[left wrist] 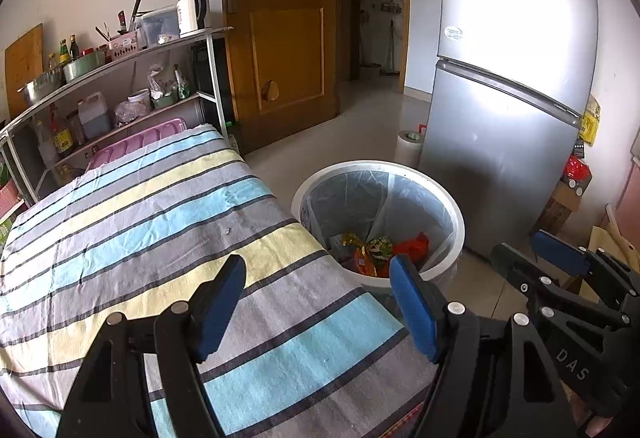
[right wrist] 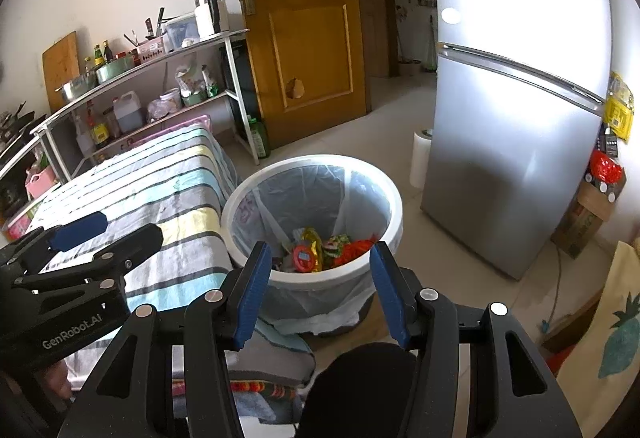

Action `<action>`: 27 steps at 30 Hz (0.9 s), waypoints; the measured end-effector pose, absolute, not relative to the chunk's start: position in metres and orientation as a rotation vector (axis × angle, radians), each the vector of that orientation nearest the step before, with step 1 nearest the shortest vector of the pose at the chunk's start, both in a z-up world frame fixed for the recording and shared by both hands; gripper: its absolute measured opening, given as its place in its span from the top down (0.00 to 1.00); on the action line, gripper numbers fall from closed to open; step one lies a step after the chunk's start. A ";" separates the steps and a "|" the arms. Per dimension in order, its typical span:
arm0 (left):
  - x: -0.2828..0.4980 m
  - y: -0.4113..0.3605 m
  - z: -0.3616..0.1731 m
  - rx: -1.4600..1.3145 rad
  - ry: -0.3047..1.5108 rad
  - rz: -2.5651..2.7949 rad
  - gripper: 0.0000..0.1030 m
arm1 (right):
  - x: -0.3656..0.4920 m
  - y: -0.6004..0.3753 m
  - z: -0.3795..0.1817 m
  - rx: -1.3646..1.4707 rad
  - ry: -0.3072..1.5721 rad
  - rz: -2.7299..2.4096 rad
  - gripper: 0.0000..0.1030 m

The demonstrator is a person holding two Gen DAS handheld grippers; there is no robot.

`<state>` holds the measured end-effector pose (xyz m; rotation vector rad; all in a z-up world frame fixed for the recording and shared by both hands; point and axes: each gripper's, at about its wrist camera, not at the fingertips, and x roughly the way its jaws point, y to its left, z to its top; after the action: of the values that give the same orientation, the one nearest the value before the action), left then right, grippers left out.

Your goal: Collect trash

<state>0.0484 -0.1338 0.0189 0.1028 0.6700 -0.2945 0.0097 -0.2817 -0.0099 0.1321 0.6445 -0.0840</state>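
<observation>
A white trash bin [left wrist: 448, 205] with a clear liner stands on the floor beside the striped table; it also shows in the right wrist view [right wrist: 394, 197]. Colourful snack wrappers [left wrist: 380, 250] lie in its bottom, also seen in the right wrist view [right wrist: 324, 250]. My left gripper [left wrist: 318, 302] is open and empty above the table's near corner. My right gripper [right wrist: 320, 290] is open and empty, just before the bin's near rim. Each gripper shows in the other's view: the right one [left wrist: 560, 258] and the left one [right wrist: 108, 234].
The table wears a striped cloth [left wrist: 160, 222]. A silver fridge [left wrist: 512, 97] stands right of the bin, with a paper roll [left wrist: 409, 145] beside it. A metal shelf [left wrist: 120, 77] with bottles and pots lines the left wall. A wooden door [left wrist: 288, 25] is behind.
</observation>
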 end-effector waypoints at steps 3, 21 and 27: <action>0.046 -0.134 0.020 0.108 0.661 -0.295 0.26 | 0.009 -0.280 -0.009 0.132 0.639 -0.085 0.49; 0.047 -0.134 0.019 0.107 0.670 -0.295 0.26 | 0.008 -0.279 -0.009 0.134 0.640 -0.085 0.49; 0.046 -0.134 0.018 0.107 0.671 -0.296 0.26 | 0.009 -0.279 -0.010 0.134 0.641 -0.087 0.49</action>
<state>0.0464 -0.1342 0.0183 0.1069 0.6712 -0.2959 0.0087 -0.2790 -0.0097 0.1343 0.6407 -0.0868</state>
